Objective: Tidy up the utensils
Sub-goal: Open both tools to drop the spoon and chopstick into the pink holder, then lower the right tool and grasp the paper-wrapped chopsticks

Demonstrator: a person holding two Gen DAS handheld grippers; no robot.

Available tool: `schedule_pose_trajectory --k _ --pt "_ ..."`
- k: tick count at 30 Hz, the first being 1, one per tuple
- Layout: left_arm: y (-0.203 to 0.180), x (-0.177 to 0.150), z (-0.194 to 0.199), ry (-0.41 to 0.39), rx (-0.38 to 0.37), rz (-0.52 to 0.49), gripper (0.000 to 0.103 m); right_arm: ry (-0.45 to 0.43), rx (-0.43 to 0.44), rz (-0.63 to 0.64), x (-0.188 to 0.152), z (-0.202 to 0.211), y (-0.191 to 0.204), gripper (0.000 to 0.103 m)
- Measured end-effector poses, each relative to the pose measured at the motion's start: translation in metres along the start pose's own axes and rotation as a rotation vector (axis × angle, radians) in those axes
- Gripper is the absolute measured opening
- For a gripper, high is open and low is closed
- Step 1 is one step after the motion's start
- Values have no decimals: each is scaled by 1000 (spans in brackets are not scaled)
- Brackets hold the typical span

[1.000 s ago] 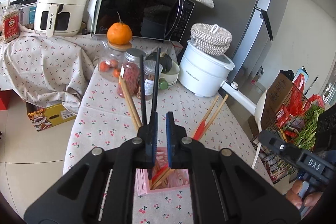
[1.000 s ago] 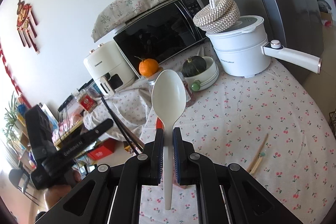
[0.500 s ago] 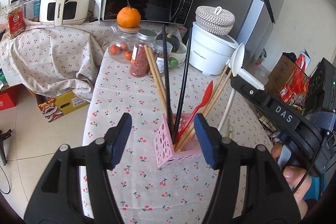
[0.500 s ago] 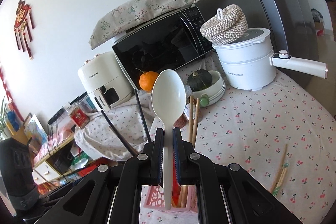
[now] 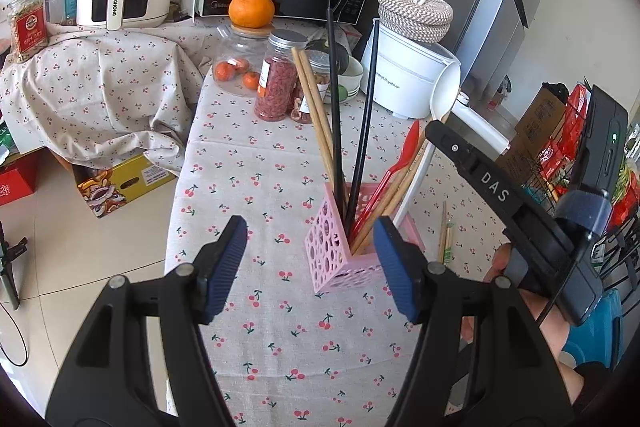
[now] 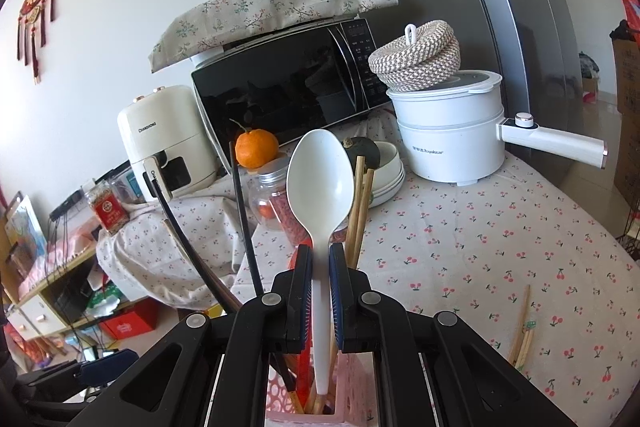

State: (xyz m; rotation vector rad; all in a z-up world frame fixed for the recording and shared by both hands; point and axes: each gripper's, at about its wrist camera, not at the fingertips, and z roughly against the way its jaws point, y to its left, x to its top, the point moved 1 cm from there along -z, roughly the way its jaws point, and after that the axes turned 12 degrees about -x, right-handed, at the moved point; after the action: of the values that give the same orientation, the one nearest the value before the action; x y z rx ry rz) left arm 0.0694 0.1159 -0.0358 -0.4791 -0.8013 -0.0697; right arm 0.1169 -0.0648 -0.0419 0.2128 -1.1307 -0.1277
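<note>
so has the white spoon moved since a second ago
Yes. The white spoon, held in the right gripper, has come down over the pink holder, its handle tip now just inside.

Chopsticks [image 5: 335, 131] in holder [image 5: 332, 251] on table [image 5: 280, 327]

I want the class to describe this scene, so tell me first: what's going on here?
A person is sorting utensils into a pink holder. The right gripper is shut on a white spoon, its handle end over the holder. The left gripper is opening, nothing between its jaws. Two chopsticks lie on the table.
</note>
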Motion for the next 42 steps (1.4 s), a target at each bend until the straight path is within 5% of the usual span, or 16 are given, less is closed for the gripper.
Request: schedule_pose_trajectory --k 9,21,32,42 --pt "1 -3 -4 26 12 9 73 27 41 -34 -1 -1 0 12" --pt "-8 -13 -16 110 37 1 84 182 133 -91 17 31 -49 67" --pt "-47 -27 -36 164 -13 -55 102 339 -59 -99 18 24 -147 85" --pt "-87 -44 -64 251 -64 -136 102 580 -238 -76 -12 -9 -195 88"
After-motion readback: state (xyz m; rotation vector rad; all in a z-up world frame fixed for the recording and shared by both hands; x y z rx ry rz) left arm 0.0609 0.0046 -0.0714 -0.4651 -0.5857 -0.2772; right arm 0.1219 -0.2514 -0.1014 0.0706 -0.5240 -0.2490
